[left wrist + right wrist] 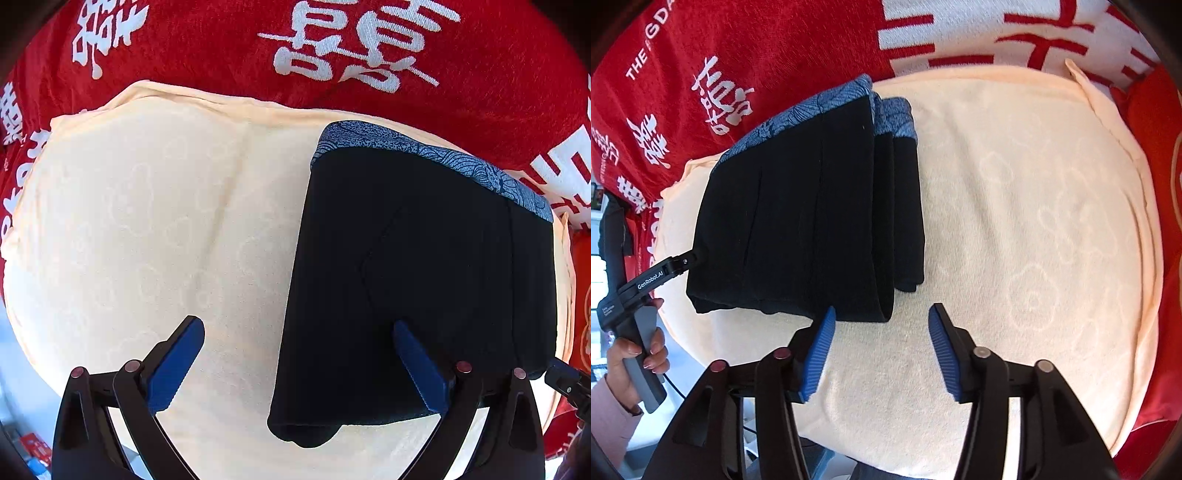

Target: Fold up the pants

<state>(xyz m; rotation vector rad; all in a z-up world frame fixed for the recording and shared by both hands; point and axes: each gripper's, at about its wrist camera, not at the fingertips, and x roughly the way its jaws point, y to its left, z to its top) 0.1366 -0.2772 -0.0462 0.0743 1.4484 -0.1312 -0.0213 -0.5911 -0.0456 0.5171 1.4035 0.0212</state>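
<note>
The black pants (pixel 417 280) lie folded into a compact stack on the cream towel (pixel 155 229); the blue patterned waistband (pixel 432 155) forms the far edge of the stack; the layered fold edges show along its right side in the right wrist view. The towel covers a cushion-like surface and rests on a red blanket (pixel 480 74) printed with white characters.

Left gripper (pixel 299 365): jaws spread wide, holding nothing; its right finger (pixel 419 365) hangs over the near part of the pants, its left finger (pixel 175 363) over bare towel. In the right wrist view this gripper reaches the left edge of the stack, and a hand (pixel 635 354) in a pink sleeve grips its handle.

Right gripper (pixel 881 354): jaws open wide, empty; it hovers above the towel by the near right corner of the pants; its left finger (pixel 820 354) sits just beside that corner; contact cannot be confirmed.
</note>
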